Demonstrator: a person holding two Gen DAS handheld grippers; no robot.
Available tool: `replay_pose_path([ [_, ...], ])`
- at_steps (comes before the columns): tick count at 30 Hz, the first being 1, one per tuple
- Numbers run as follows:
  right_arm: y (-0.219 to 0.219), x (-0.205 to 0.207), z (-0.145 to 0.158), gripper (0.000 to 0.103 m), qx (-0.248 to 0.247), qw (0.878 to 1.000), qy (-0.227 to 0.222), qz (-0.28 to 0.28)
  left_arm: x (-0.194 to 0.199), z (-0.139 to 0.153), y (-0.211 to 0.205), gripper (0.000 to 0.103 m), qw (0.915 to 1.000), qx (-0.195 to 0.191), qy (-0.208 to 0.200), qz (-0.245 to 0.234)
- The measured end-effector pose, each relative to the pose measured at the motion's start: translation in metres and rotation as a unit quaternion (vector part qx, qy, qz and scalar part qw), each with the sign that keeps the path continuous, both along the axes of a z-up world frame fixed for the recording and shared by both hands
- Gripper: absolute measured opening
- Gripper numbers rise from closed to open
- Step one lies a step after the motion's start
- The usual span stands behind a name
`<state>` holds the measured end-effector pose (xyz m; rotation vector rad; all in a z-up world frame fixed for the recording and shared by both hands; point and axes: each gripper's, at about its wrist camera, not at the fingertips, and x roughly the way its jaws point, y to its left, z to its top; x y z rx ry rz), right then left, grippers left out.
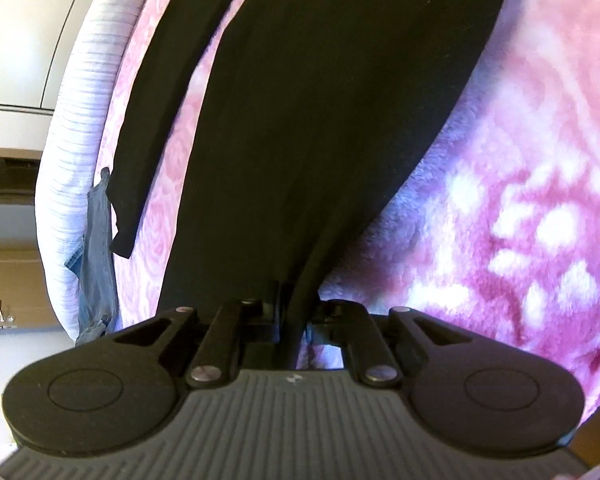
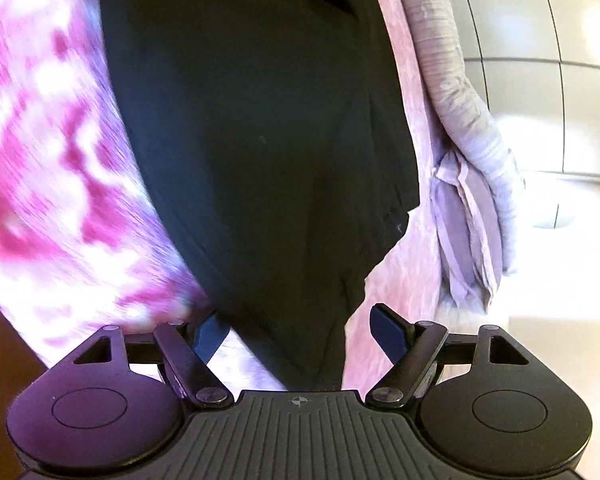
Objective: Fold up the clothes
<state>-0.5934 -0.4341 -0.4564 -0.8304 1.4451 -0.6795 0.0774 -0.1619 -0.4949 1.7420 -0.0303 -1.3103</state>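
Garment (image 1: pixel 300 120), black, soft and limp: left gripper (image 1: pixel 290 312) pinches its corner; right gripper (image 2: pixel 296 328) gapes astride another corner.

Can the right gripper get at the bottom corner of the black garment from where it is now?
Probably yes. The right gripper is open, and the black garment tapers to a corner lying between its fingers on the pink blanket, with nothing covering it.
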Motion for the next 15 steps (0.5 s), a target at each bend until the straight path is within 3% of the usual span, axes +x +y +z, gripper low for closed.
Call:
replay_pose_path([
  [2,-0.004,-0.002,-0.001,0.077,0.010,1.000,0.004,0.020,-0.002,0.002,-0.005,0.008,0.9999,0.008,-0.001,0.014],
  [4,-0.006,-0.008,0.002,0.052,0.034,0.999,0.002,0.021,-0.001,0.008,-0.008,0.007,0.9997,0.014,-0.003,0.020],
  [5,-0.007,-0.011,0.004,0.022,0.047,0.999,0.004,0.020,-0.001,0.012,-0.009,0.006,0.9997,0.014,-0.006,0.020],
  [6,-0.007,-0.013,0.008,0.010,0.059,0.998,0.003,0.020,0.000,0.019,-0.009,0.005,0.9997,0.013,-0.011,0.018],
  [11,-0.015,-0.019,0.053,0.003,0.102,0.994,-0.037,0.017,0.010,0.067,-0.017,0.004,0.9987,0.001,-0.018,0.047],
  [15,-0.032,-0.010,0.105,0.002,0.106,0.992,-0.064,0.034,0.018,0.121,-0.032,0.003,0.9974,-0.023,-0.006,0.068],
])
